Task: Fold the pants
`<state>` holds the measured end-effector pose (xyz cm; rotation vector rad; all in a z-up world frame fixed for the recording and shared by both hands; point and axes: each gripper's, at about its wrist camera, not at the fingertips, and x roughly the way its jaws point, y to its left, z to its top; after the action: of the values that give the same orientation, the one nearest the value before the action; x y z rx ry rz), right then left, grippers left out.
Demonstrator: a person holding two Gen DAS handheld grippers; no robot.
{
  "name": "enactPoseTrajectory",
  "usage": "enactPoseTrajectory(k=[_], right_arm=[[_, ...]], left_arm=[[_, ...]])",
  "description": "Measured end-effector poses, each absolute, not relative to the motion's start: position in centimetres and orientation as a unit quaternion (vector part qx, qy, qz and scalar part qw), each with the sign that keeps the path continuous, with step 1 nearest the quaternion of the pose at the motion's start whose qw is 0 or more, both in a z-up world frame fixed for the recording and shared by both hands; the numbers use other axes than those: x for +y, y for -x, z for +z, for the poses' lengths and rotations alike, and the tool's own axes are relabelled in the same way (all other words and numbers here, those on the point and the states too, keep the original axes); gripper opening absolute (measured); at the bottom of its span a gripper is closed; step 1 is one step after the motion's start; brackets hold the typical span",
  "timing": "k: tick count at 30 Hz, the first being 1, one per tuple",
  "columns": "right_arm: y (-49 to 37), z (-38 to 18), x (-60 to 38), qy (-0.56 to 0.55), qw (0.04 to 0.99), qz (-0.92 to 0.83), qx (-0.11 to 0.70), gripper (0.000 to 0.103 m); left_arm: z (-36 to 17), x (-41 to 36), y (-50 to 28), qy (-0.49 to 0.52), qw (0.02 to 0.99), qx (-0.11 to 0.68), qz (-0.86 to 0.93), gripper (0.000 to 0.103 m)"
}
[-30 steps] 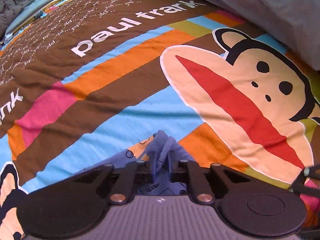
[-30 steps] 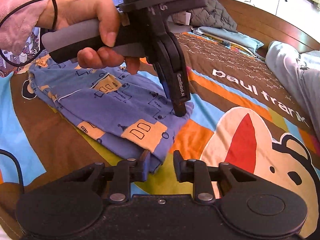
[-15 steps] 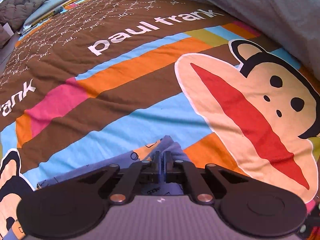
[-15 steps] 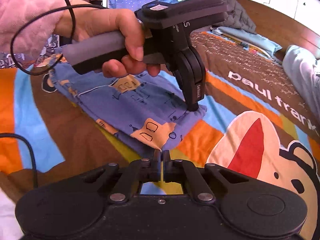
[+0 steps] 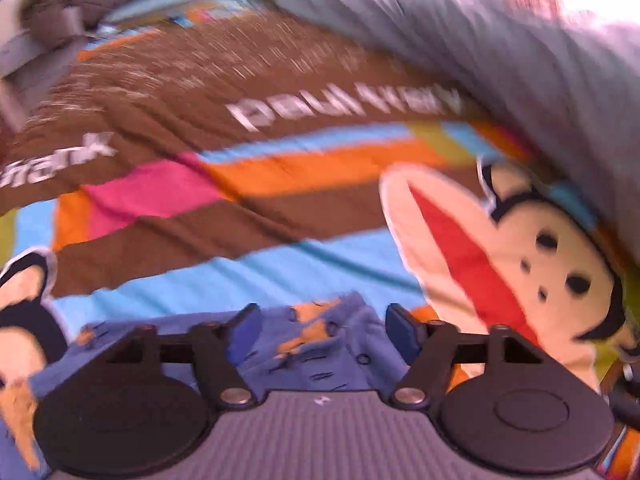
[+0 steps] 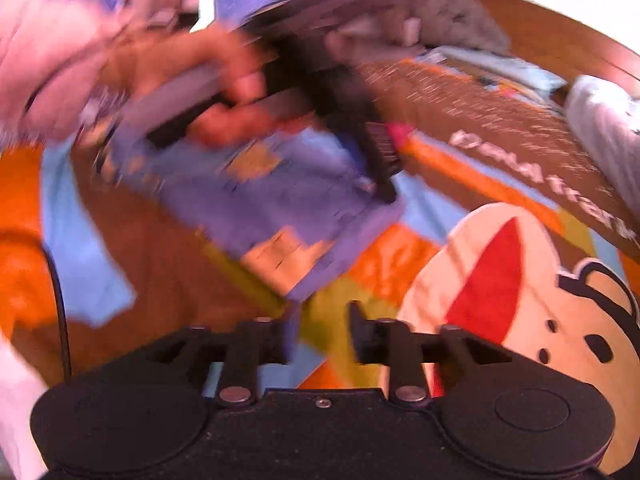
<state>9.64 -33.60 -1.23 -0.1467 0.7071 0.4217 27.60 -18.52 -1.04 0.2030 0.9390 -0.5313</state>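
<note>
both tools gape; pants (image 5: 316, 344) between left tool (image 5: 322, 328) fingers.

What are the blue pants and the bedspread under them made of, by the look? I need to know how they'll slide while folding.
The pants look like soft matte knit, probably cotton: limp, creased, printed with orange patches. The bedspread looks like smooth printed woven cloth, likely cotton or a blend: flat, shallow wrinkles, no sheen. Motion blur hides the weave of both, so this is a guess.
</note>
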Motion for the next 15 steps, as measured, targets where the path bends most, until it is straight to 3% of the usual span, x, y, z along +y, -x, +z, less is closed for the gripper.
enactPoseTrajectory(k=[4,8,10,15], right_arm=[[-11.1,-1.5,-33.2,0.016,0.931,0.168,0.325,0.053],[-12.5,-4.2,-31.7,0.069,0.913,0.105,0.388,0.07],[-12.8,-4.1,-32.7,0.049,0.915,0.08,0.391,0.079],[-12.6,-2.9,-33.9,0.044,0.927,0.023,0.371,0.076]], left_arm=[[-1.0,-14.0,-24.6,-0.106,0.876,0.446,-0.148,0.075],[-3.9,-9.4,-22.3,-0.167,0.863,0.477,-0.019,0.08],[-3.6,-6.0,-21.1,-0.104,0.877,0.468,-0.032,0.092],[-2.5,-0.9,-19.1,0.022,0.886,0.462,-0.044,0.093]])
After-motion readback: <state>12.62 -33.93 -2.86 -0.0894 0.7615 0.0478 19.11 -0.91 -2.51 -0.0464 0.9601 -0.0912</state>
